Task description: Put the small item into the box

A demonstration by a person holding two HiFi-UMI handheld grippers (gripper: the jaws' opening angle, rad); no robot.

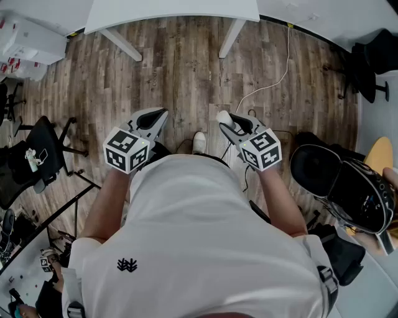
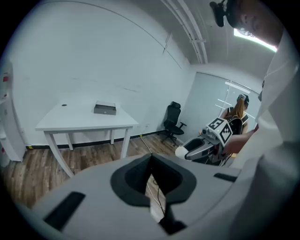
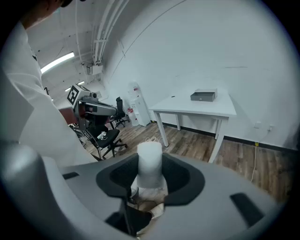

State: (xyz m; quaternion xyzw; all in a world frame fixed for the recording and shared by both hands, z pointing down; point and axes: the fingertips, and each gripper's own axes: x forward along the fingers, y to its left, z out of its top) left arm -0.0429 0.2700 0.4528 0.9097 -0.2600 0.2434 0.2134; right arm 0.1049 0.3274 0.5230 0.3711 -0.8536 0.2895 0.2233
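Observation:
My right gripper (image 1: 231, 124) is shut on a small white cylinder (image 3: 150, 159), which stands upright between the dark pads and shows as a white tip (image 1: 224, 117) in the head view. My left gripper (image 1: 155, 119) is held level beside it, jaws together with nothing in them (image 2: 152, 180). Both are at waist height over the wooden floor. A low grey box (image 2: 104, 108) lies on the white table (image 2: 70, 123) across the room, also seen from the right as the box (image 3: 203, 95). The table's edge (image 1: 174, 15) lies ahead at the top of the head view.
A white cable (image 1: 273, 81) trails over the floor ahead on the right. Black office chairs stand at the left (image 1: 40, 155) and at the wall (image 2: 172, 121). Dark gear (image 1: 348, 183) sits at my right. Another person (image 2: 236, 112) is by the window.

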